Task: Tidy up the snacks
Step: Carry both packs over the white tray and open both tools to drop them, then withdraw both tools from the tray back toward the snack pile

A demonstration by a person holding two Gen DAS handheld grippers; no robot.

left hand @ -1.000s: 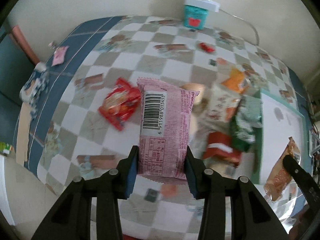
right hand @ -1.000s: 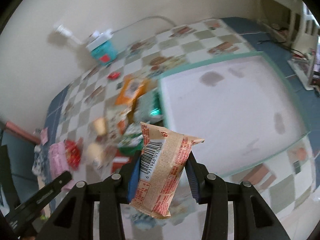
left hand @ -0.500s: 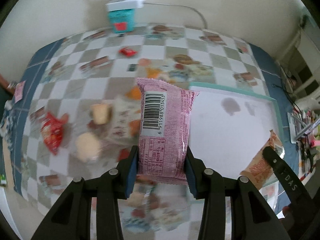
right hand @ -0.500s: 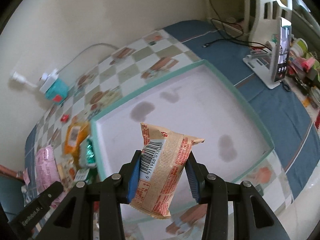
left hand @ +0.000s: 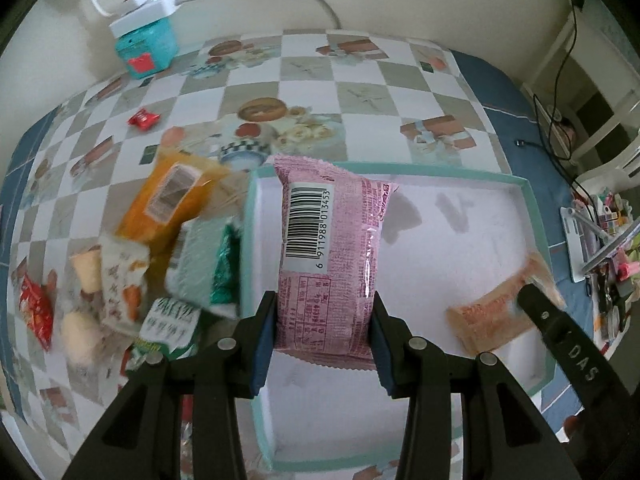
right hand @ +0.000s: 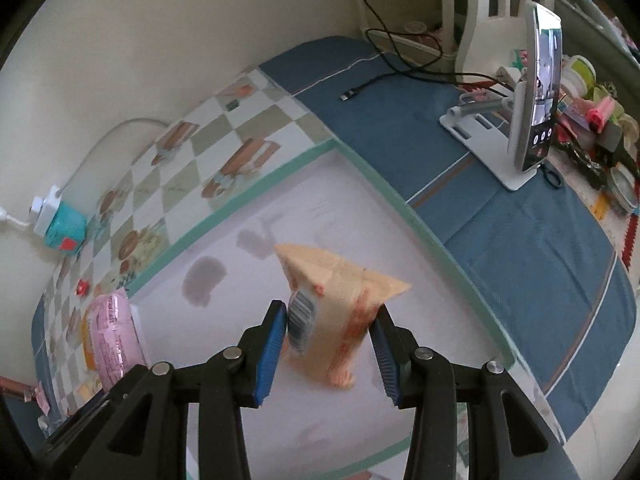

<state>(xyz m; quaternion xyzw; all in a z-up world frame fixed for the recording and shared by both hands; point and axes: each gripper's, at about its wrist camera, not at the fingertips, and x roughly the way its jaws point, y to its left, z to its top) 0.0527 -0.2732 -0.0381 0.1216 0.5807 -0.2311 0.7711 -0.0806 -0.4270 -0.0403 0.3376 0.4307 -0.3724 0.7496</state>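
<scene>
Over the white tray (left hand: 460, 240), ready for sorting, the left gripper (left hand: 324, 340) clamps a pink snack packet (left hand: 332, 248) while the right gripper (right hand: 328, 340) pinches an orange packet (right hand: 332, 312).

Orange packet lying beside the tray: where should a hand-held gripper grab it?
Pinch the orange packet across its narrow width, near its far end, coming straight down from above. It lies flat on the table, label up, and a green-and-white packet seems to overlap its near end, so the far half is the free part.
</scene>
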